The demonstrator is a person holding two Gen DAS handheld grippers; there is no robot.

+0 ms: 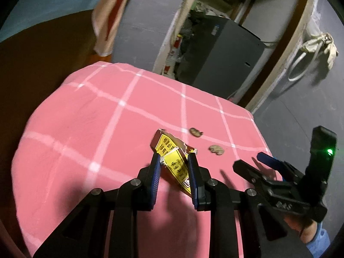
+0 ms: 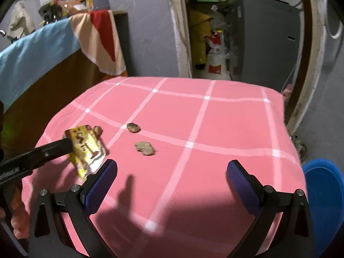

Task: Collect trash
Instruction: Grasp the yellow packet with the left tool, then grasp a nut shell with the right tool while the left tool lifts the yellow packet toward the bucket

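Left wrist view: left gripper [image 1: 174, 161] pinching torn yellow-and-red printed wrapper [image 1: 172, 152], lifted off pink checked cloth [image 1: 86, 118] for disposal. Right gripper [image 2: 172, 172] spread, ready; two crumpled brown scraps [image 2: 145, 147] at twelve o'clock.

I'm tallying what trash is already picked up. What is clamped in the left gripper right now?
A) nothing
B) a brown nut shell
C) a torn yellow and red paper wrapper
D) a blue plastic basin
C: the left gripper has its pads pressed on the torn yellow and red paper wrapper, lifted off the pink checked cloth.
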